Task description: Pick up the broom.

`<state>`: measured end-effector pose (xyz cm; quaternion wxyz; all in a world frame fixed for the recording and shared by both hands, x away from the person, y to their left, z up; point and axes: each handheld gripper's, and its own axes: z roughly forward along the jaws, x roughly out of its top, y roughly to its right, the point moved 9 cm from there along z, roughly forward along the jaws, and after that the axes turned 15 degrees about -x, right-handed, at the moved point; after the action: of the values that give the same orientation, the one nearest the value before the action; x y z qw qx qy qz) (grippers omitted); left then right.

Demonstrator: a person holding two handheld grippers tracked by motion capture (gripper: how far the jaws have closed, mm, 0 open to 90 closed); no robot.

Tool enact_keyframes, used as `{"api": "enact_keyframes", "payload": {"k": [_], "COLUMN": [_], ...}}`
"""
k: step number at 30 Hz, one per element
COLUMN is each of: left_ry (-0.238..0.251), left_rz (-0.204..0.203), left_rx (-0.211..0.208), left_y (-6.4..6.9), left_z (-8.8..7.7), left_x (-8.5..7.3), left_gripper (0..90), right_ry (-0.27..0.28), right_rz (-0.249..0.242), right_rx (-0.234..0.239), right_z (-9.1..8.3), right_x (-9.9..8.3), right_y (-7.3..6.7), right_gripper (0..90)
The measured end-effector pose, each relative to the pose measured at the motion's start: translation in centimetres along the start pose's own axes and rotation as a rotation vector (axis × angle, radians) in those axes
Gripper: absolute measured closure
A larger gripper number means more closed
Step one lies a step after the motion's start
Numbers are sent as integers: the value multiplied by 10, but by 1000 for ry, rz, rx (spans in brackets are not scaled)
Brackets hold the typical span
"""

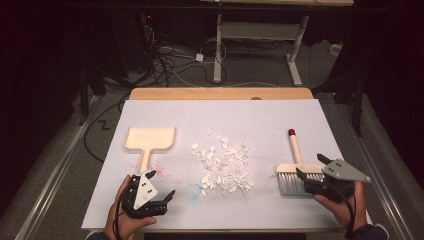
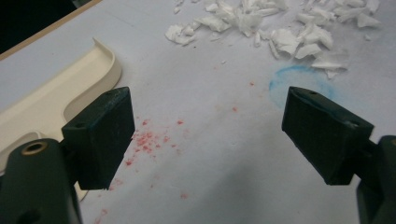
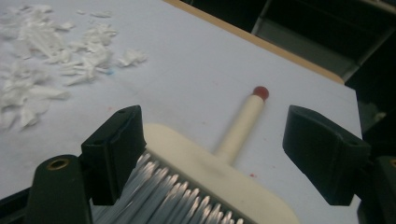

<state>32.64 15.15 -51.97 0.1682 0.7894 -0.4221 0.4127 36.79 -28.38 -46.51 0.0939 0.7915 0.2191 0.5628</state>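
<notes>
Looking down from the high view: white table cover with a cream dustpan far-left, handle pointing toward the near edge; a pile of white paper scraps sits mid-table; a cream brush lies at right, red-tipped handle pointing far, grey bristles toward the near edge. Left gripper sits near-left, just near of the dustpan handle, jaws wide, nothing between them. Right gripper is at the near-right, right on the brush head, jaws wide and either side of the head's right part; contact can't be told from this angle. Left gripper view: both black jaws spread wide over bare cover, nothing held; dustpan lies behind the left jaw, red specks on the cover between the jaws, a faint blue ring mark farther off, paper scraps beyond that. Right gripper view: jaws wide, brush head between them; the left jaw looks up against the end of the head and bristles, the right jaw stands clear of it with a gap, so not clamped. Handle runs away to the red tip; paper scraps lie off to the far left. Frame is slightly blurred.
</notes>
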Motion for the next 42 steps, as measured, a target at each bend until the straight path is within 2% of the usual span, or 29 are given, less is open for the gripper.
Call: {"api": "enact_keyframes", "payload": {"k": [1, 2, 4, 8, 14, 15, 17, 19, 22, 23, 24, 26, 30, 32, 35, 37, 38, 39, 41, 42], "left_ry": [-5, -13, -20, -23, -20, -22, -19, -19, -20, -20, -22, -28, -26, -21, -19, -25, -26, -24, -20, -18], "left_rz": [7, 1, 15, 26, 17, 18, 16, 6, 0, -1, 0, -2, 5, 11, 15, 18, 22, 24, 24, 25], "left_rx": [-2, -10, -13, -20, -22, -22, -27, -21, -16, -16, -17, -18, -20, -18, -18, -19, -19, -22, -22, -24], "left_y": [1, 3, 5, 6, 4, 5, 6, 4, 1, 1, 1, 1, 3, 5, 8, 9, 9, 10, 11, 12], "left_z": [1, 2, 4, 6, 5, 5, 5, 5, 5, 6, 6, 7, 6, 4, 3, 3, 3, 3, 2, 1], "left_x": [0, -1, 0, -1, -2, -2, -2, -3, -4, -4, -5, -6, -6, -5, -5, -5, -6, -5, -5, -5], "left_gripper": [163, 163, 163, 163, 164, 163, 163, 163, 164, 165, 165, 164, 164, 164, 164, 164, 164, 164, 164, 164], "right_ry": [35, 35, 61, 89, 77, 47, 36, 21, -16, -46, -46, -80, -105, -161, -180, -227, -297, -325, -389, -389], "right_rz": [-16, -16, -49, -19, -29, -36, -39, -13, 13, 6, 6, 30, 36, 40, 53, 70, 115, 139, 157, 157], "right_rx": [7, 7, 18, 18, 23, 41, 40, 43, 30, 1, 1, -12, -13, -12, -23, -38, -50, -54, -73, -73], "right_z": [-6, -6, -12, -15, -13, -9, -7, -2, 7, 13, 13, 21, 30, 41, 47, 59, 70, 76, 84, 84], "right_x": [0, 0, 2, 7, 6, 5, 4, 4, 4, 3, 3, 5, 8, 10, 13, 16, 14, 13, 6, 6], "right_y": [-7, -7, -14, -14, -17, -19, -18, -16, -13, -9, -9, -5, -2, 0, 3, 8, 14, 17, 22, 22], "right_gripper": [215, 215, 200, 200, 199, 190, 185, 184, 184, 182, 182, 183, 182, 203, 200, 209, 211, 212, 207, 207]}}
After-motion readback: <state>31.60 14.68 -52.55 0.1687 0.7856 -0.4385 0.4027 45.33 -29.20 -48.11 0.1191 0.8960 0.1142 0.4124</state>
